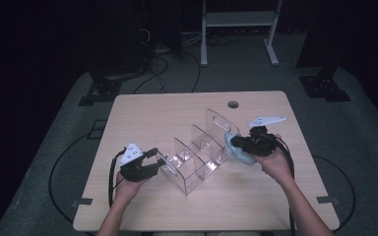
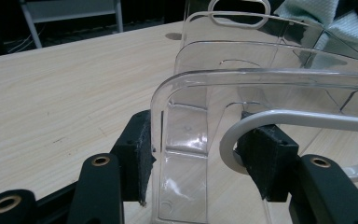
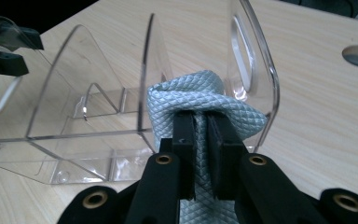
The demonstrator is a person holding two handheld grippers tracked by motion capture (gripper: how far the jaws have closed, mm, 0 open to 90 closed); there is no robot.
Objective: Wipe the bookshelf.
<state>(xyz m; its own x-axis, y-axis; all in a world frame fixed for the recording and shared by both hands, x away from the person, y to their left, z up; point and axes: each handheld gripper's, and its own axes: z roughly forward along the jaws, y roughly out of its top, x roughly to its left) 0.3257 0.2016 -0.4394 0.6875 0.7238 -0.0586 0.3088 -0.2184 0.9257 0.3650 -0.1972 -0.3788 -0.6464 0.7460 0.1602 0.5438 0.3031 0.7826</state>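
Right gripper (image 3: pixel 200 140) jaws pinched tight on the blue cloth (image 3: pixel 205 100), pressed against the clear divider rack's (image 1: pixel 199 152) end wall mid-table. Left gripper (image 2: pixel 200 158) clamps the rack's near wall; pad contact looks firm, probably.

A light wooden table (image 1: pixel 177 113) with rounded corners carries the work. Near the middle of its far edge is a round hole (image 1: pixel 233 104). A clear plastic rack (image 1: pixel 197 157) with upright dividers stands directly on the top, running slantwise from the near left toward the far right. A pale blue cloth (image 1: pixel 241 155) sits at the rack's far right end; whether it rests on the tabletop is hard to tell. The table stands on grey floor (image 1: pixel 354 147).
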